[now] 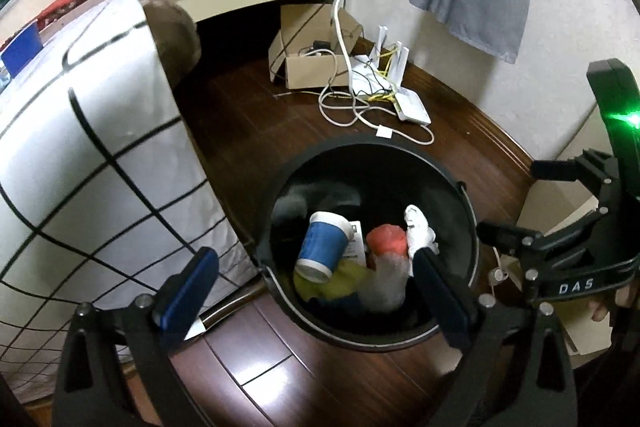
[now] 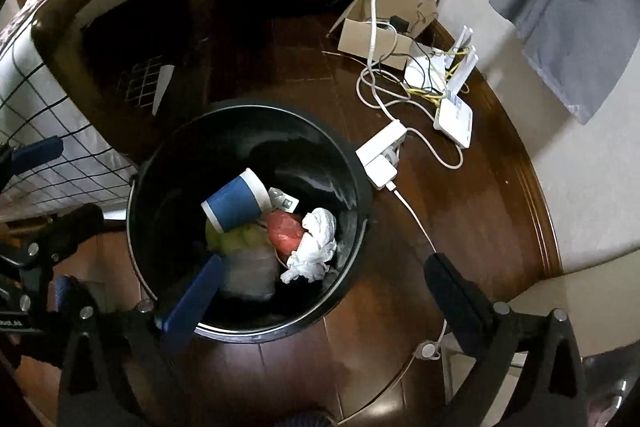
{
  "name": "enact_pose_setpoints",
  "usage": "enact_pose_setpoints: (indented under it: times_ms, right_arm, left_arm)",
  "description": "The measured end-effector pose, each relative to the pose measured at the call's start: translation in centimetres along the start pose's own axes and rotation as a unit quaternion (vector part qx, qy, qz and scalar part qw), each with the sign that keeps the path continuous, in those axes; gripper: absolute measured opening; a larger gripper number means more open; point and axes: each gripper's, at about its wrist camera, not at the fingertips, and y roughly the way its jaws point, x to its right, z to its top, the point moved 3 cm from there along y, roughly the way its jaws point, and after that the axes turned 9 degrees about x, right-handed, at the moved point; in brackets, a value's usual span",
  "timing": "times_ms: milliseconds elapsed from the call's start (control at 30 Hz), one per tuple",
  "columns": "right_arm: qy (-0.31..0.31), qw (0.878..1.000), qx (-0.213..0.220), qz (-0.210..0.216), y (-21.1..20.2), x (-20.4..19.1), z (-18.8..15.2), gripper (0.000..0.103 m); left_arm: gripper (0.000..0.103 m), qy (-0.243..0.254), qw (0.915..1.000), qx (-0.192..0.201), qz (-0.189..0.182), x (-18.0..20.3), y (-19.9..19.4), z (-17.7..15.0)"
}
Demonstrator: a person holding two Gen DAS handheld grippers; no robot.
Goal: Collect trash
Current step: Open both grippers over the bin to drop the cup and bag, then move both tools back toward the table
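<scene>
Left claw up close, spread wide, nothing between its blue pads, hovering right over the near rim of the bin. Right claw the same story: gaping, empty, one finger over the bin's mouth and the other out over the bare floor.

And the trash is all down in that black bin, which stands on the dark wood floor just beside the draped counter. On top lies a blue paper cup, tipped on its side, mouth toward the near wall. Beside it sits a red lump, and touching that, a crumpled white tissue. Underneath there's something yellow-green, a cloudy plastic bag, and a printed slip peeking out behind the cup.

How would this lot handle? All light stuff, I'd say. The cup looks thin and crushable, so take it across the body with a gentle squeeze. The tissue is soft and will squash to nothing, so pinch the bulk of the wad. The bag looks slick and floppy; grab a bunched fold. What the red lump is, I cannot tell.

Beyond the bin's far rim, a white power strip and loose cables lie on the floor, well worth avoiding.
</scene>
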Motion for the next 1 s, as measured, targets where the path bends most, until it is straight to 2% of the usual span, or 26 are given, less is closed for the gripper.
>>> enact_pose_setpoints:
  times_ms: [1000]
  right_arm:
    - [-0.02,0.997,0.077,0.001,-6.9,-2.3,2.3,0.102]
  left_arm:
    - [0.098,0.001,0.9978,0.061,0.025,-0.9,-5.3,2.2]
